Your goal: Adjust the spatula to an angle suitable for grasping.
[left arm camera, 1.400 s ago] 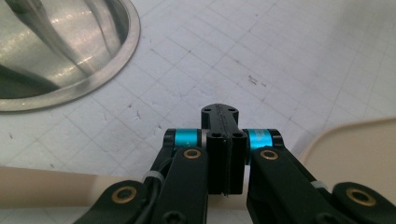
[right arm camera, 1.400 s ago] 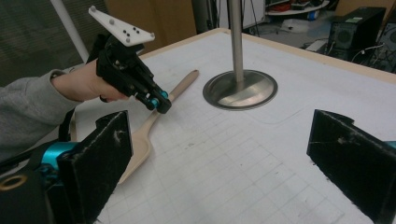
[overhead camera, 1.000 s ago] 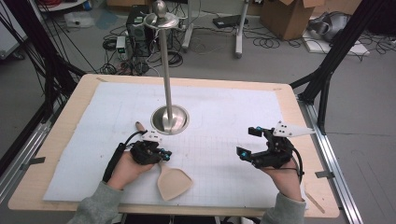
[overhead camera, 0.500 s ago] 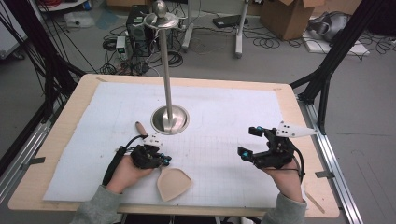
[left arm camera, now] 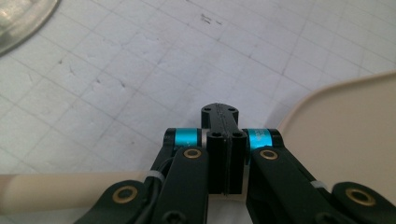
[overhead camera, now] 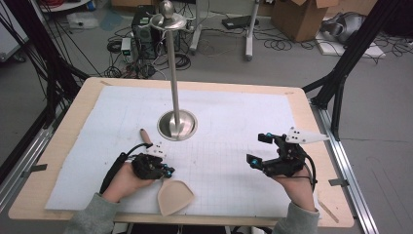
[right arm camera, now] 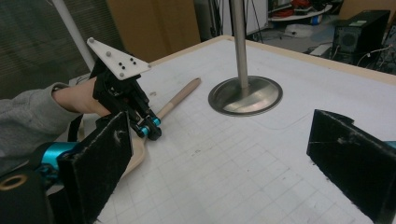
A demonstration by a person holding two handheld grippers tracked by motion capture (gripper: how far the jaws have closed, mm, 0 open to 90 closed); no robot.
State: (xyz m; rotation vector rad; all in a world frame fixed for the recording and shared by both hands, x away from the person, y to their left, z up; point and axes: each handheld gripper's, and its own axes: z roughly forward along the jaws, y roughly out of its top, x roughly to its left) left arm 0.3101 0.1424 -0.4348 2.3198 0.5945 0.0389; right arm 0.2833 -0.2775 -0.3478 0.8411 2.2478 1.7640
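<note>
Little has shifted over the last second. Jaws of the left tool (overhead camera: 165,171) are pressed together on nothing, above the pale wooden spatula (overhead camera: 173,196) lying on the worktop (overhead camera: 302,102). The right tool (overhead camera: 258,148) is held wide, well apart; a grasp is judged not begun.

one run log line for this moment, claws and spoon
left claw: shut, empty, above wooden spoon | right claw: open, empty, off the mat | metal stand: upright behind spoon handle
</note>
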